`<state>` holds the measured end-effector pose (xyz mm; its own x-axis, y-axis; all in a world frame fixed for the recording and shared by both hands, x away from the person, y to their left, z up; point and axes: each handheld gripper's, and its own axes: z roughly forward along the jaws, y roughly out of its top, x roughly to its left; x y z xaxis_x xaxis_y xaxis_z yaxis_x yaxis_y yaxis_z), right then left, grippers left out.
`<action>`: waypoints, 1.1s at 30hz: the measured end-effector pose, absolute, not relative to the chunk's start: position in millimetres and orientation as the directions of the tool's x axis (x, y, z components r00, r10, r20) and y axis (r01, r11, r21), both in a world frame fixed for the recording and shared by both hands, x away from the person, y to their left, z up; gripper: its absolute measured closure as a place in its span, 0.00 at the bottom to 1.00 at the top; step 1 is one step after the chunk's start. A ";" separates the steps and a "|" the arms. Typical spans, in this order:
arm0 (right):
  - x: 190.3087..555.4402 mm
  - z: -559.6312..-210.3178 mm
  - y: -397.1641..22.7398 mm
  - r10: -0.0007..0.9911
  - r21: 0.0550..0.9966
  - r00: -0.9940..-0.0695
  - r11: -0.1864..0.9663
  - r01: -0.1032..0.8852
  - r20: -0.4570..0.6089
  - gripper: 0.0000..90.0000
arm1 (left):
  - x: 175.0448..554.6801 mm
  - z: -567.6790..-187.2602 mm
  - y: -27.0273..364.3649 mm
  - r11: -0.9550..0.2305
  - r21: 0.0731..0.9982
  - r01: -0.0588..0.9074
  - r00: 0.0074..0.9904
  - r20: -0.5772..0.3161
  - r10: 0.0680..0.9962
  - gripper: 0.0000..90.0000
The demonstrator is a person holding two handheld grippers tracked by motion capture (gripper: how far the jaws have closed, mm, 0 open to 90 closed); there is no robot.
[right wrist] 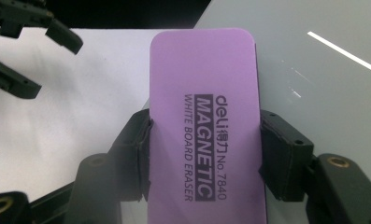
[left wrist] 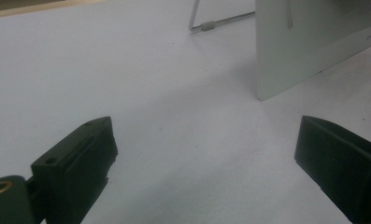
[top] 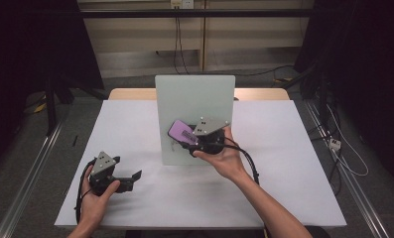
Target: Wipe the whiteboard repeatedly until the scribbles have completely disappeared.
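A purple whiteboard eraser (right wrist: 204,121) with dark lettering sits between the jaws of my right gripper (right wrist: 204,158), which is shut on its two long sides. In the high view that eraser (top: 180,131) is held against the face of a small upright whiteboard (top: 194,99) standing mid-table, with my right gripper (top: 192,140) in a hand just in front of the board. My left gripper (top: 134,177) rests low at the near left of the table, its jaws open and pointing right. Its own view has nothing between the jaws of my left gripper (left wrist: 204,154), and the whiteboard's lower corner (left wrist: 309,51) lies ahead.
The white table sheet (top: 294,163) covers a wooden table, with its edges near the dark floor on all sides. A wire stand leg (left wrist: 206,25) props the board from behind. Cables trail from both grippers toward the near edge.
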<state>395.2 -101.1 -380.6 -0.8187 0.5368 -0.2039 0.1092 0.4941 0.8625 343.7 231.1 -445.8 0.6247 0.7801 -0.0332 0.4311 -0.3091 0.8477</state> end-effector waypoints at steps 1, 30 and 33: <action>394.3 -383.5 -99.4 0.533 0.860 -0.821 0.499 0.110 -0.204 0.47 | 343.4 -445.9 230.3 -0.309 0.849 0.430 0.624 -0.032 0.780 0.06; 392.0 -399.8 -74.3 0.486 0.828 -0.849 0.549 0.113 -0.206 0.47 | 343.5 -445.3 232.0 -0.309 0.849 0.430 0.623 -0.031 0.782 0.06; 395.3 -388.6 -80.6 0.509 0.846 -0.836 0.522 0.110 -0.205 0.47 | 343.8 -445.6 231.6 -0.310 0.849 0.427 0.624 -0.029 0.781 0.06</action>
